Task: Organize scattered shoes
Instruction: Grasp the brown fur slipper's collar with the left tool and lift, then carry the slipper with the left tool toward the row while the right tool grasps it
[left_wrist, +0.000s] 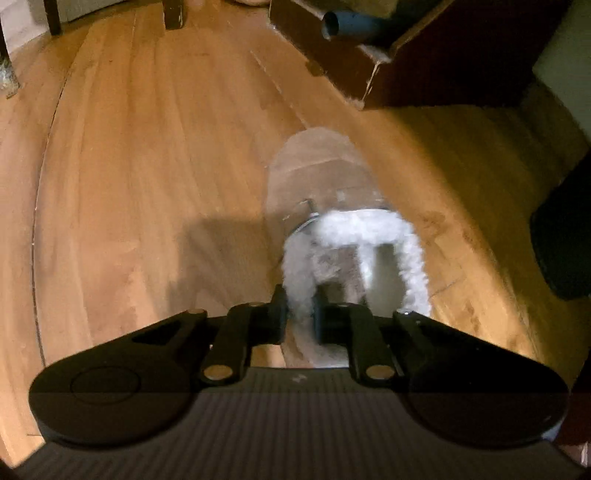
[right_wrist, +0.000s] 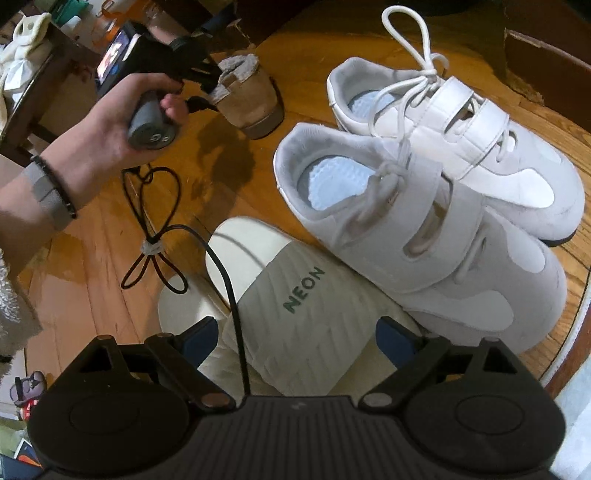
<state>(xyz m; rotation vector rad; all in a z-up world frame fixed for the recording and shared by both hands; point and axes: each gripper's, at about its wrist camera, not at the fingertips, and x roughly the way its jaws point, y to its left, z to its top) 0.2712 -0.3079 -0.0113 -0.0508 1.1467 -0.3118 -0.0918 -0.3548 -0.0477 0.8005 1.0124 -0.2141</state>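
The left gripper (left_wrist: 300, 317) is clamping the fleece collar of the tan fleece-lined shoe (left_wrist: 325, 206), whose toe is pointing toward twelve o'clock over the wooden floor (left_wrist: 147, 166). The right gripper (right_wrist: 297, 341) is hovering with jaws spread apart over the cream NEON slide (right_wrist: 295, 306); two white sneakers (right_wrist: 424, 221) are lying at one o'clock.

A wooden plank floor (right_wrist: 92, 266) carries everything. On it a pair of white strap sneakers (right_wrist: 436, 206) stands side by side, the nearer one touching a cream "NEON" slide sandal (right_wrist: 295, 295). A looped black cable (right_wrist: 155, 236) lies just beside the sandal.
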